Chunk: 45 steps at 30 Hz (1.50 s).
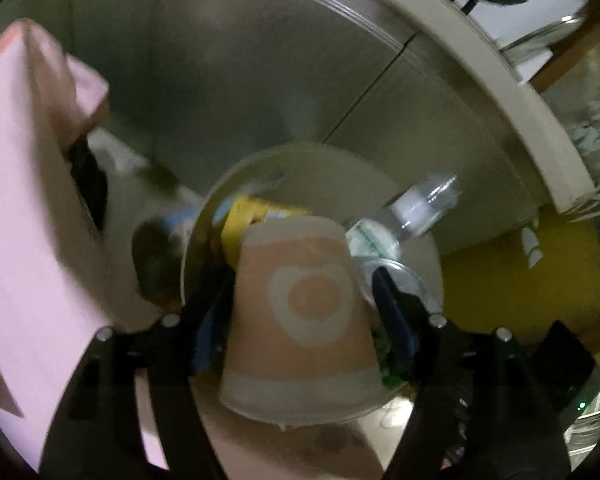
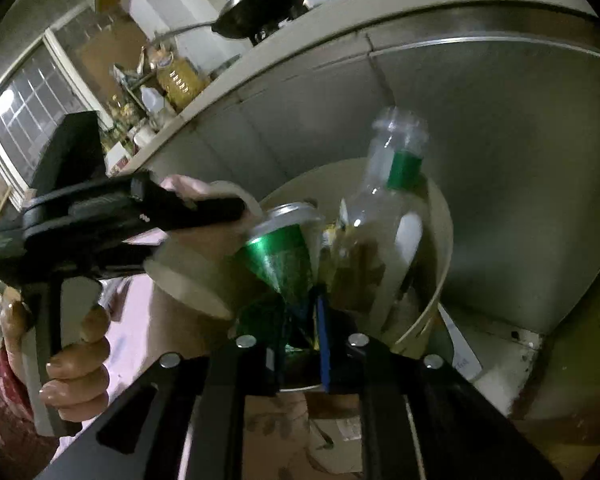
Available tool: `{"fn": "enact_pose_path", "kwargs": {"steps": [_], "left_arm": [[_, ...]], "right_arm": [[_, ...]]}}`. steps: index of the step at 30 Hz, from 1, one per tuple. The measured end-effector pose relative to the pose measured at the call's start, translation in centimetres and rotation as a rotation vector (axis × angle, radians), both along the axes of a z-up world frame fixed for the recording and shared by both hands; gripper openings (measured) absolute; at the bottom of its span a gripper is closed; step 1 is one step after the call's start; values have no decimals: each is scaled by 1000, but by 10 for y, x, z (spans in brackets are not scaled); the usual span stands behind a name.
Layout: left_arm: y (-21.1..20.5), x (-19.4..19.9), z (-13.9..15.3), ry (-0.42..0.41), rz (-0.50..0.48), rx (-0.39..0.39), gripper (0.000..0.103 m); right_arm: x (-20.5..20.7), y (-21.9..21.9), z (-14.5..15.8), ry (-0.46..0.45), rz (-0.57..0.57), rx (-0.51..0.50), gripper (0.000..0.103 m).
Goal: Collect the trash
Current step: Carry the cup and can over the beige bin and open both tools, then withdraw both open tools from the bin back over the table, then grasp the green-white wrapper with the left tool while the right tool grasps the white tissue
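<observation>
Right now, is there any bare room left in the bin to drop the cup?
Little. The bin is crowded: bottle leaning on its right wall, can at the near left, yellow wrapper between them. The only bare patch seems to be by the far wall, behind the wrapper. The cup would likely land on top.

Steel cabinet front [image 2: 500,160], black pan [image 2: 260,4], perhaps oil bottle [image 2: 180,80]
</observation>
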<state>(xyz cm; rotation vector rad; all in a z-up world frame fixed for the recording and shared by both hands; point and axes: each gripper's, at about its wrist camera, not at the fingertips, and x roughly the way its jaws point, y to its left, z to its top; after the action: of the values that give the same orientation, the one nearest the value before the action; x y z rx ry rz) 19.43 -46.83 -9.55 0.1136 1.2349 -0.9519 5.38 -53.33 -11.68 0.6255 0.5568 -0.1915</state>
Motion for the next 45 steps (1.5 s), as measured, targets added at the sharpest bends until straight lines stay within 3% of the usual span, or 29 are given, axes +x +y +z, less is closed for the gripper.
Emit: {"fn": "enact_pose_path", "kwargs": {"steps": [2,3,12,17,26,36,45], "left_arm": [[5,-3,6,-21,2,-9,68],[8,-4,12,-18,-3,-27,69],[63,-16,74,-23,27,-216,69],[116,-34,100,-77,39,-268,69],[228,-54,116,-234,129,-236,69],[383,-36,108,-228,405,-198,69],[516,-43,105,-245,647,-174,69]], "right_arm": [[-8,-1,3,-32,-37,2,54],[-13,-1,7,-54,-60,-5,58],[-52,-1,39,-163,-151,4,58],[-57,16,51,-186,-138,46,58],[-68,60,66,-186,-89,82,58],[-44,111,80,-164,30,57,58],[-15,164,81,-125,174,52,55]]}}
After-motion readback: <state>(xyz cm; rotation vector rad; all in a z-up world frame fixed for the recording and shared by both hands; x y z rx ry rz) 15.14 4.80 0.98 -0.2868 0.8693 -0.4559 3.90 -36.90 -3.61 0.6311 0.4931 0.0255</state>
